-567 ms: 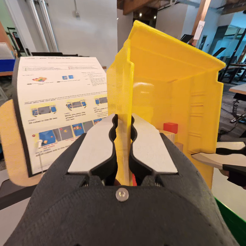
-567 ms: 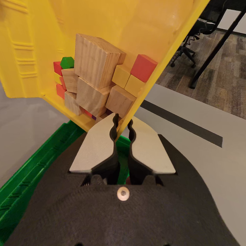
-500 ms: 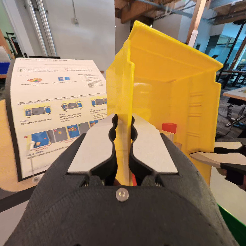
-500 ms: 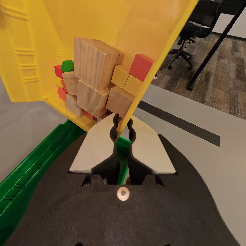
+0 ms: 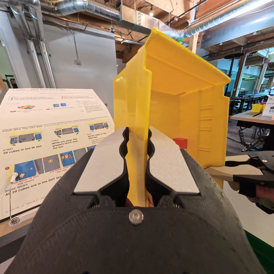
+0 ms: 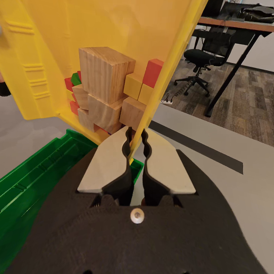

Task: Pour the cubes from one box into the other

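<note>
A yellow box (image 5: 185,103) is tipped steeply on end, held in the air by both grippers. My left gripper (image 5: 138,132) is shut on one side wall of the box. My right gripper (image 6: 135,130) is shut on the opposite wall's rim; it also shows in the left wrist view (image 5: 231,167). Inside the yellow box (image 6: 103,29), several wooden cubes (image 6: 103,77) with red, yellow and green ones are piled at the low end. A red cube (image 5: 180,143) shows in the left wrist view. The green box (image 6: 37,163) lies directly below the yellow box's low edge.
A printed instruction sheet (image 5: 49,133) stands on a wooden board at the left. The grey tabletop (image 6: 207,163) carries a dark tape stripe (image 6: 200,149). An office chair (image 6: 200,71) and desks stand on the floor beyond the table's edge.
The yellow box has been lifted and tipped a little further; both views swing upward. The cubes have stayed piled at the low end. Both grippers keep their grip.
</note>
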Demonstrator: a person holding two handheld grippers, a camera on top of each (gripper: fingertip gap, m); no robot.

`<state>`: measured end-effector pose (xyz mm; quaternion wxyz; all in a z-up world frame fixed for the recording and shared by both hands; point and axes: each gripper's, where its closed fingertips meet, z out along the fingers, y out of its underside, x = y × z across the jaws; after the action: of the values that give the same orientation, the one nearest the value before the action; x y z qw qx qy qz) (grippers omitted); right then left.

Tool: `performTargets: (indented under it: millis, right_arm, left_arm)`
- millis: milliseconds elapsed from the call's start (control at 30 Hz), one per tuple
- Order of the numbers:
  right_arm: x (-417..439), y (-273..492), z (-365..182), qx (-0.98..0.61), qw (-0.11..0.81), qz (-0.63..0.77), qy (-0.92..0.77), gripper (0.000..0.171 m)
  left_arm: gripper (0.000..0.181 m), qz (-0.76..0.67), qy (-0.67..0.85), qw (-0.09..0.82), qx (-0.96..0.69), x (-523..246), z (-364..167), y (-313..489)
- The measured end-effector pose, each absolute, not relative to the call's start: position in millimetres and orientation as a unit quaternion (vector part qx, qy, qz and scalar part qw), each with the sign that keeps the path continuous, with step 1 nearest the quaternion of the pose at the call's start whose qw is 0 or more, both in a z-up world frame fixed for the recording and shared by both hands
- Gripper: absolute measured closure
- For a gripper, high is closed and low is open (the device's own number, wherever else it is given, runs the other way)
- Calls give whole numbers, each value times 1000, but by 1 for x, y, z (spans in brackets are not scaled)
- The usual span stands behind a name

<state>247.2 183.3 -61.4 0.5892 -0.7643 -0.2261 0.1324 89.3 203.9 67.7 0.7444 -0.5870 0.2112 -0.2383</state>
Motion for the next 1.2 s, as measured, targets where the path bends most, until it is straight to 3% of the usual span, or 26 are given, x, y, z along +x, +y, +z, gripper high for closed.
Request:
performTargets:
  millis: [33, 1200]
  right_arm:
    - [247, 183, -62, -761, 592, 135, -229, 163]
    - [255, 179, -58, -699, 663, 156, -215, 163]
  left_arm:
    - [159, -241, 213, 747, -581, 89, 68, 202]
    - [156, -292, 224, 765, -529, 86, 45, 174]
